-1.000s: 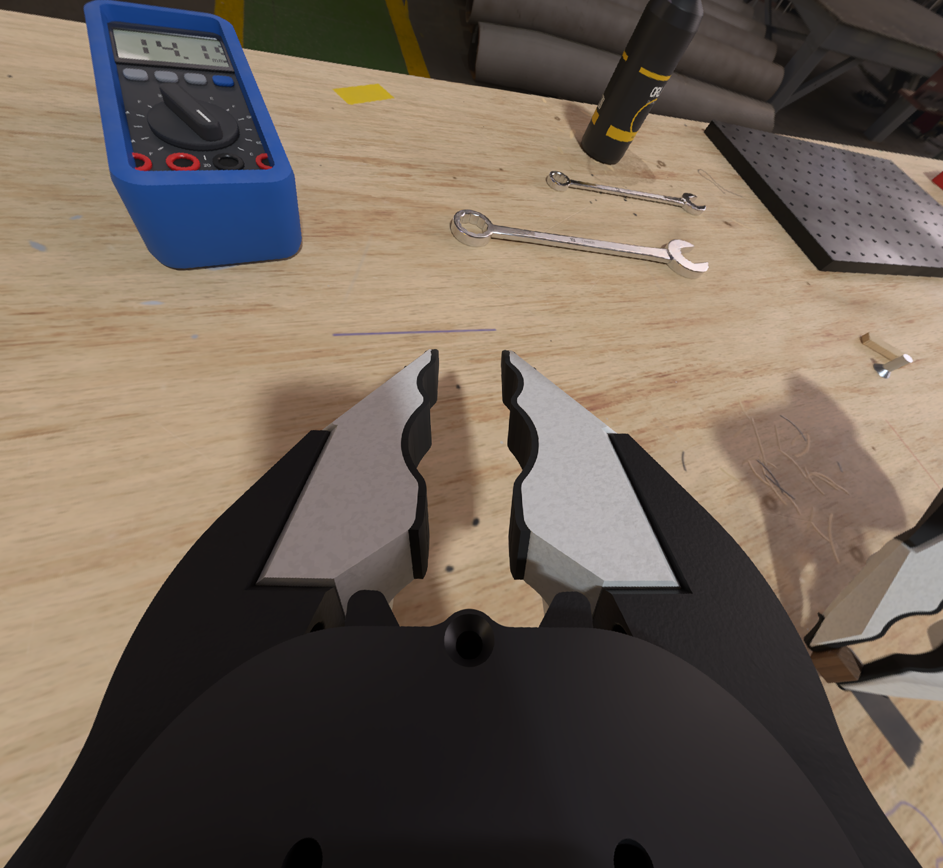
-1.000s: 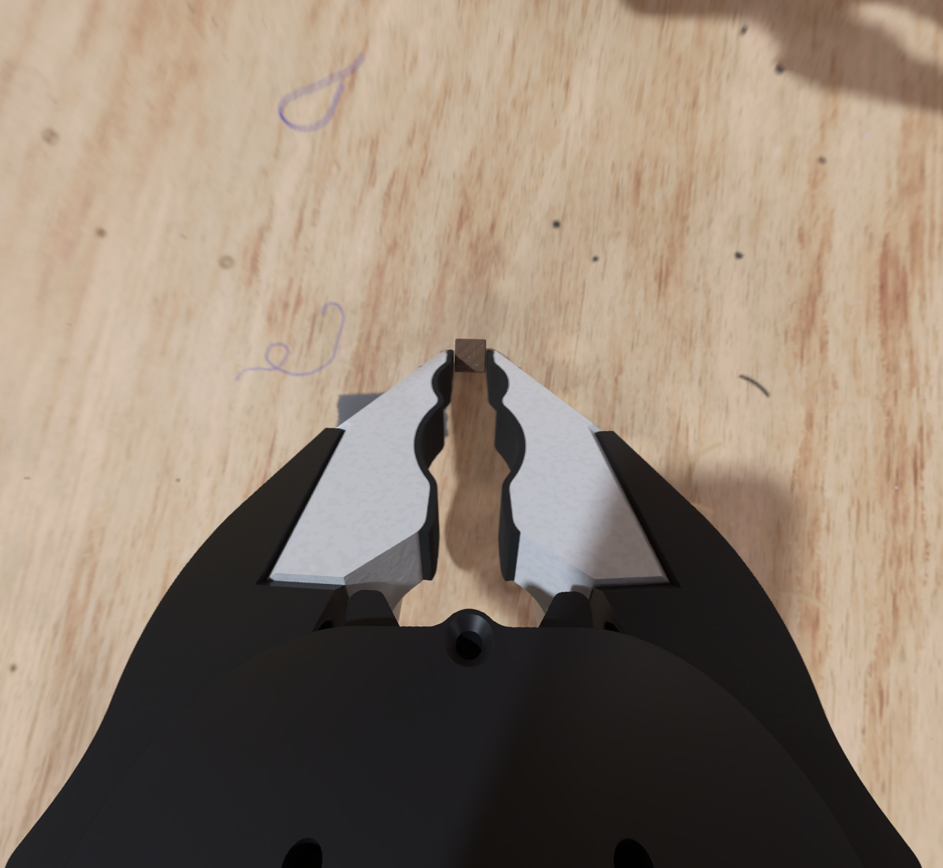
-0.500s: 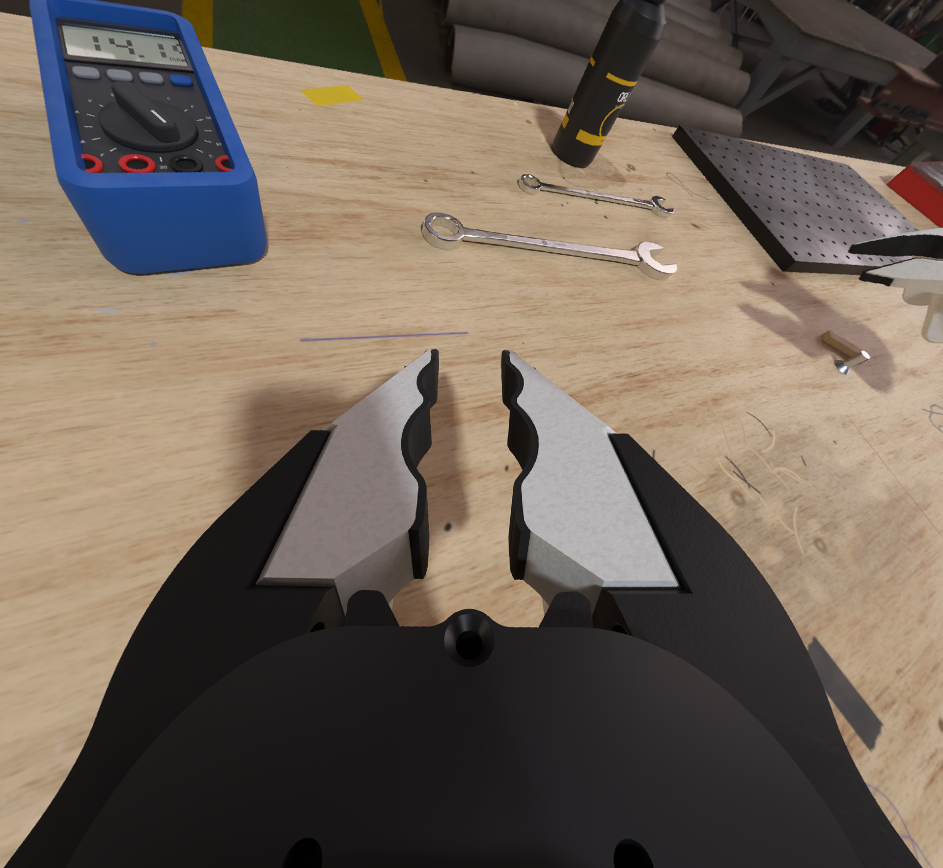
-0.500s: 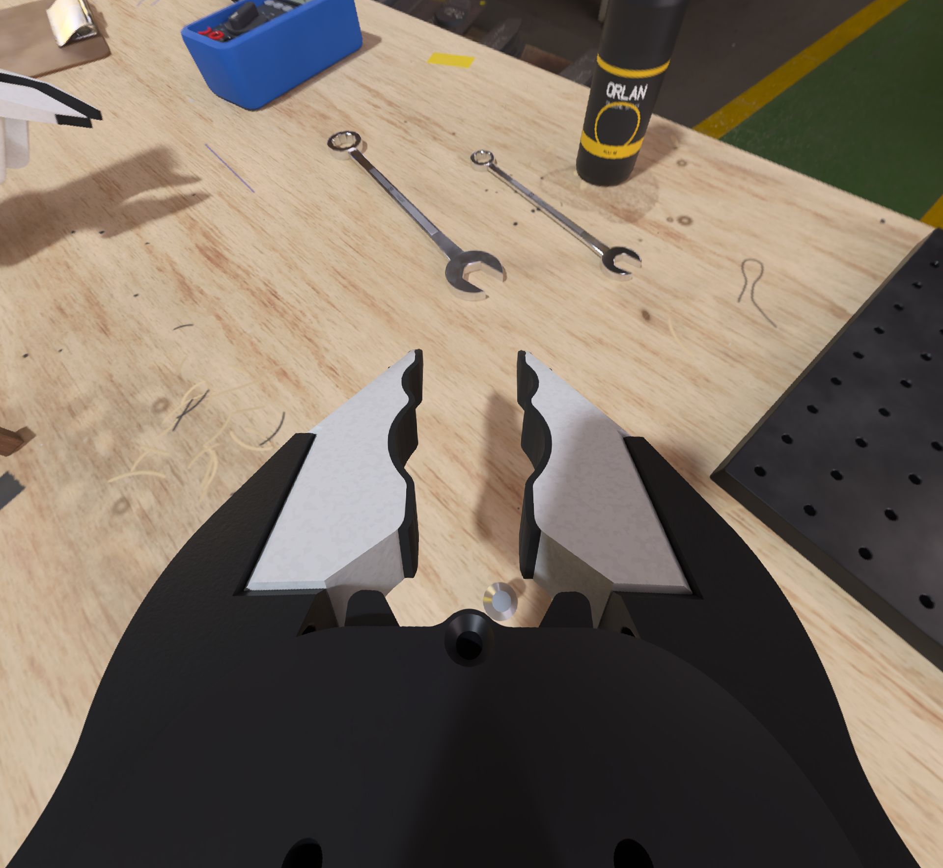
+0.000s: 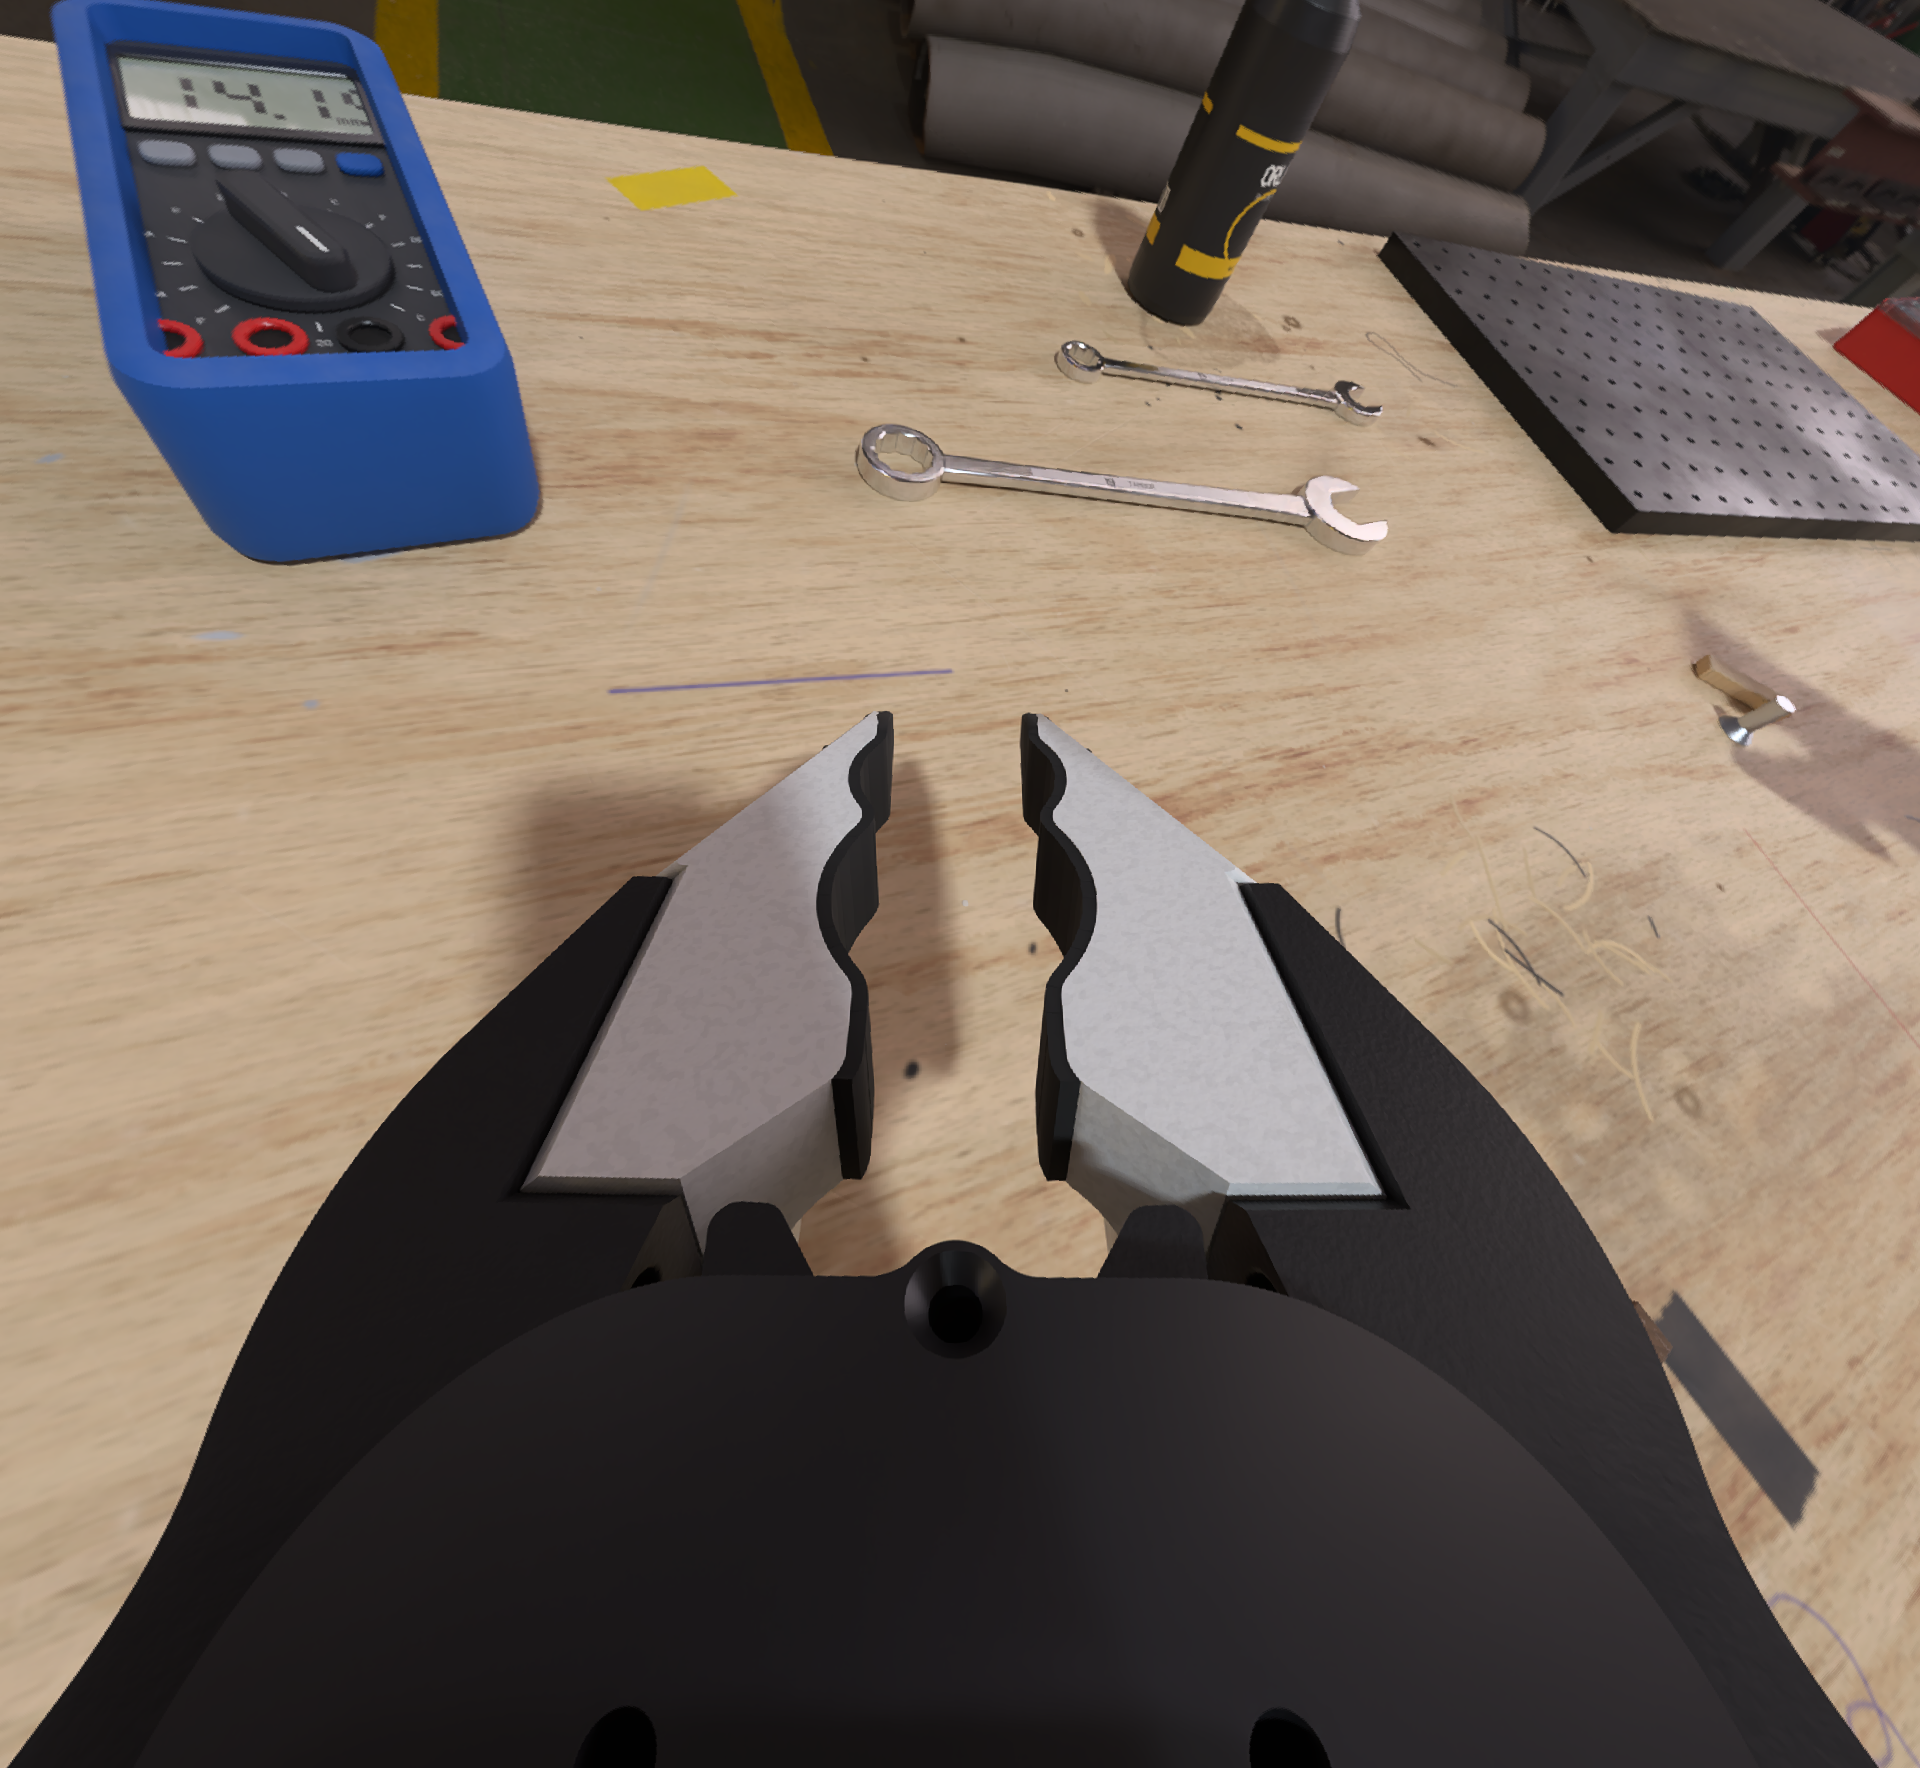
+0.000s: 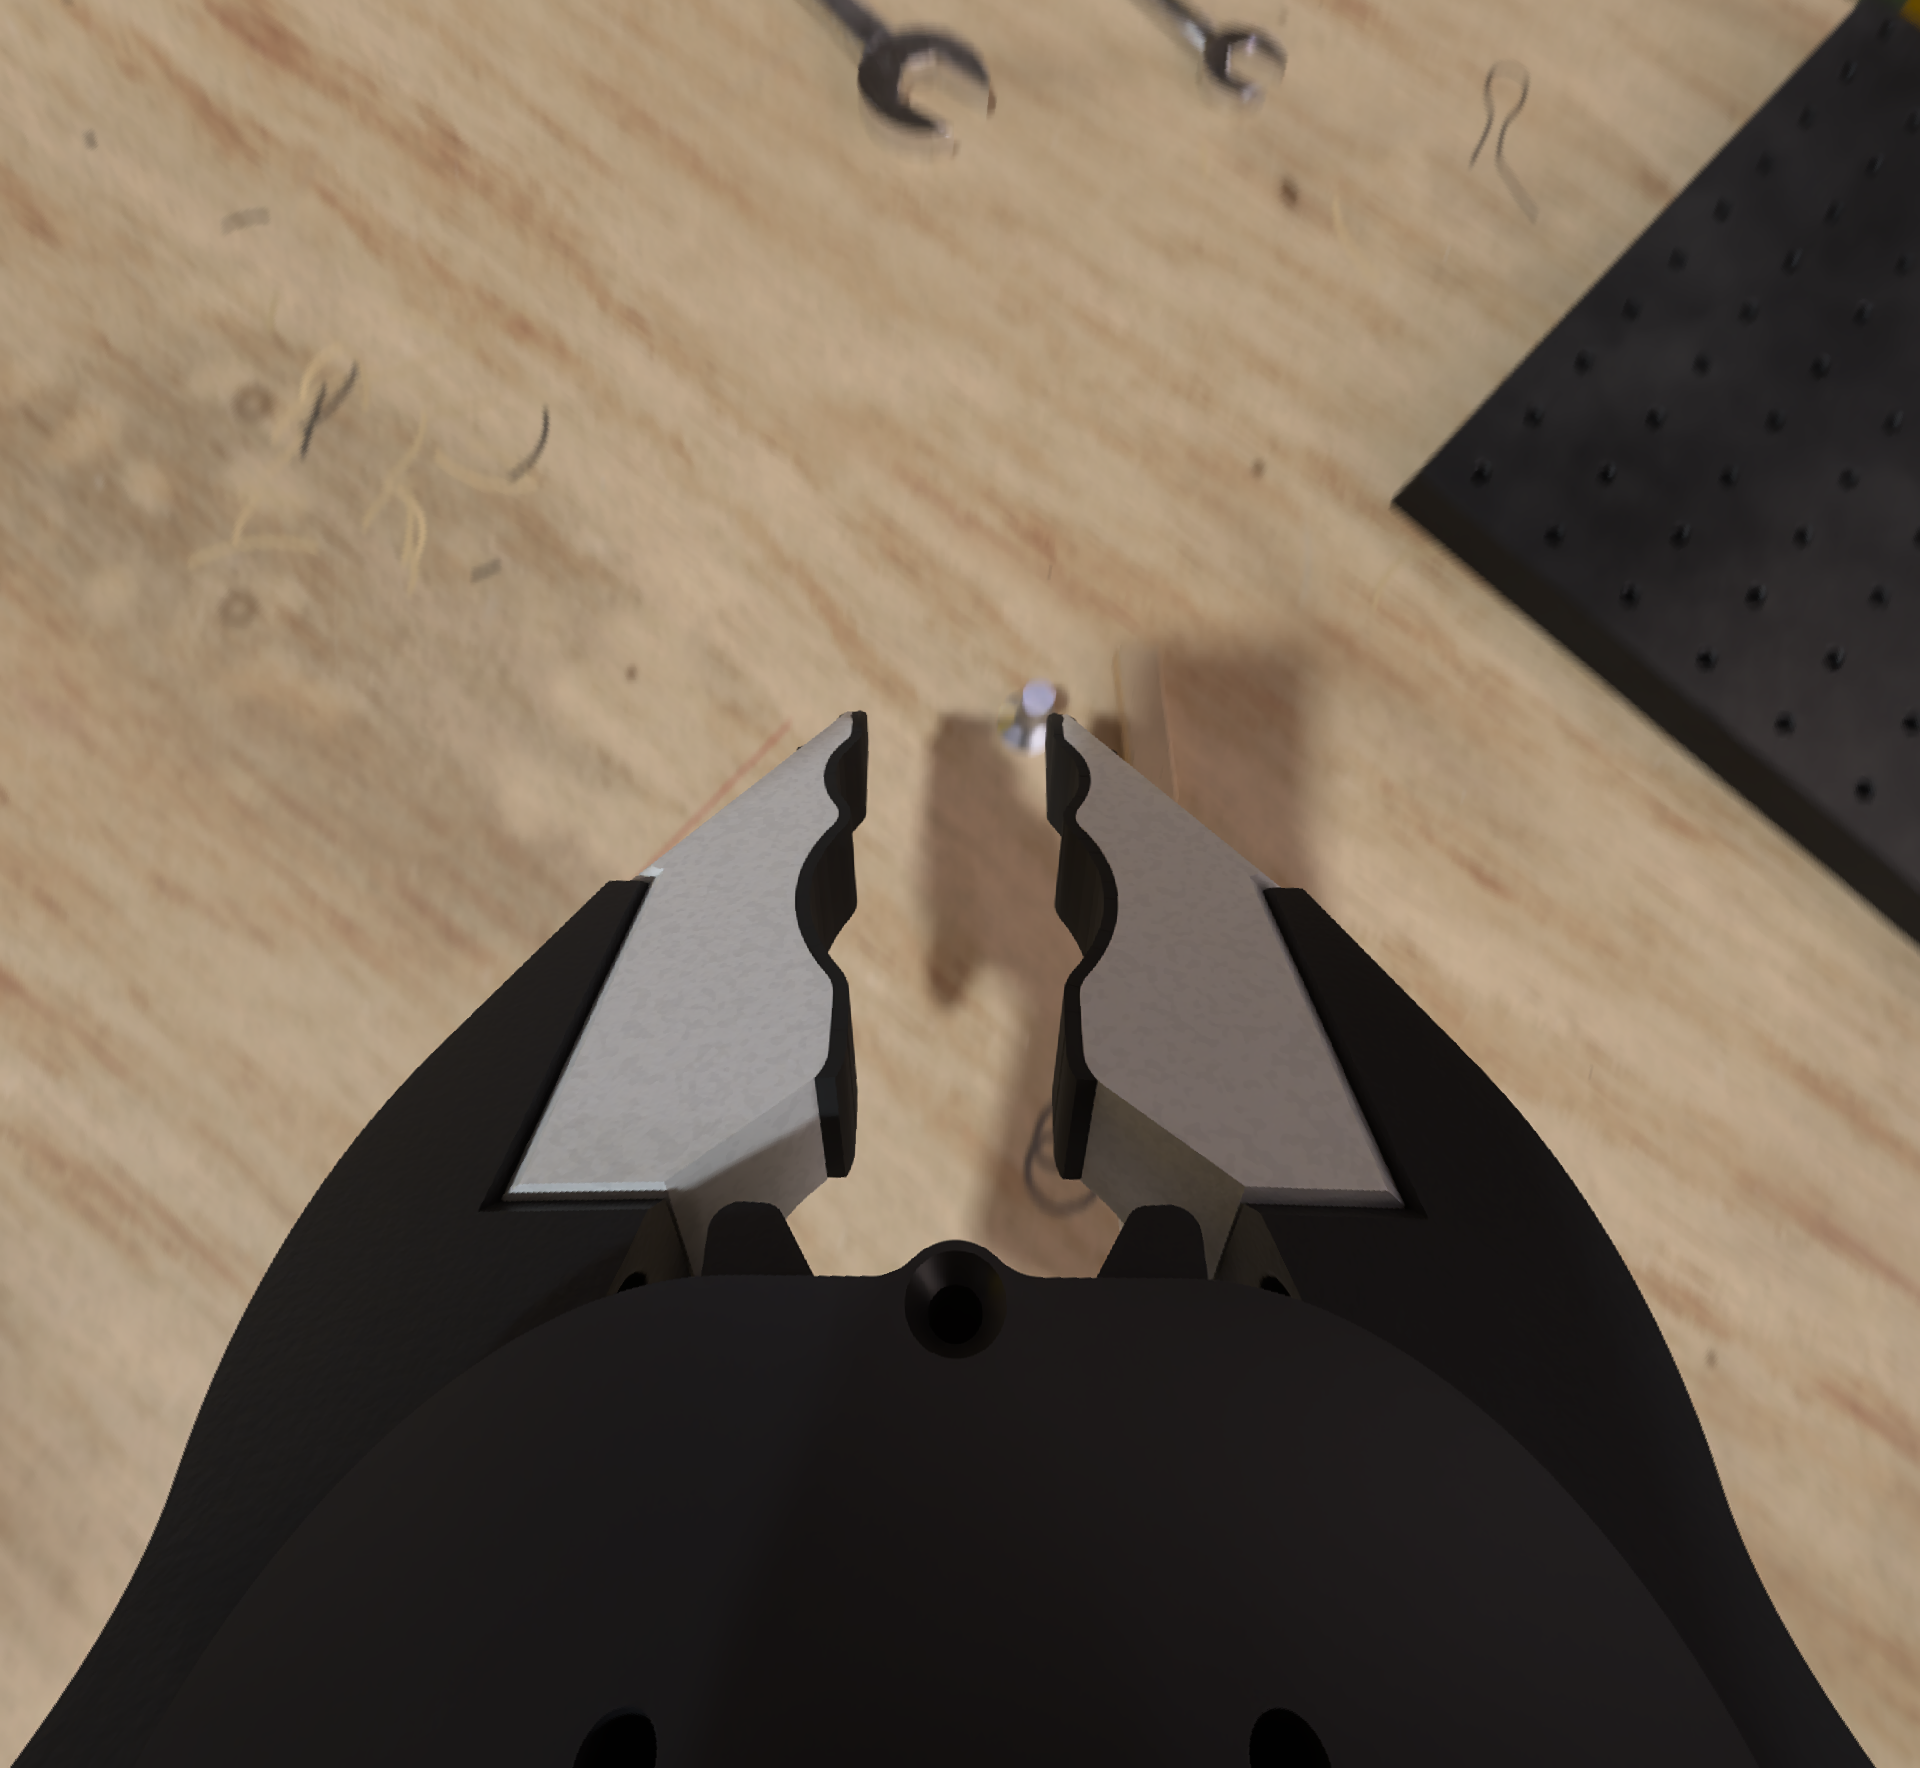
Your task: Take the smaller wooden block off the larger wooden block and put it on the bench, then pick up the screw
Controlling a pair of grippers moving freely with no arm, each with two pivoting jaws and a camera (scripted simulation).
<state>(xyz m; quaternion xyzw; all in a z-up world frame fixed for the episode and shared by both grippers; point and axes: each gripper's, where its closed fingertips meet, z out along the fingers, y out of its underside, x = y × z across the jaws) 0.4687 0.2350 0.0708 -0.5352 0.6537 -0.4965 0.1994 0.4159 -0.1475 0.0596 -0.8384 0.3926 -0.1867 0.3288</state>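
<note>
The silver screw (image 6: 1029, 721) lies on the wooden bench, just ahead of the tips of my right gripper (image 6: 956, 721) and close to the inner side of the right fingertip (image 6: 1060, 742). That gripper is open and empty, low over the bench. A pale wooden block (image 6: 1138, 710) lies just behind the screw, partly hidden by that finger. In the left wrist view the screw (image 5: 1751, 721) and the pale block (image 5: 1714, 677) sit at the far right. My left gripper (image 5: 956, 721) is open and empty above bare bench. A brown sliver (image 5: 1647, 1318) shows beside its body.
A blue multimeter (image 5: 281, 284) sits far left and a black bottle (image 5: 1257, 129) at the back. Two wrenches (image 5: 1122, 482) (image 5: 1216, 380) lie mid-bench. A black perforated plate (image 5: 1662, 399) (image 6: 1714, 471) lies to the right of the screw. The bench's far edge runs behind the bottle.
My right gripper let go of a small brown block, swung over to the screw and dropped lower over it, jaws open. The left gripper stayed open and barely shifted.
</note>
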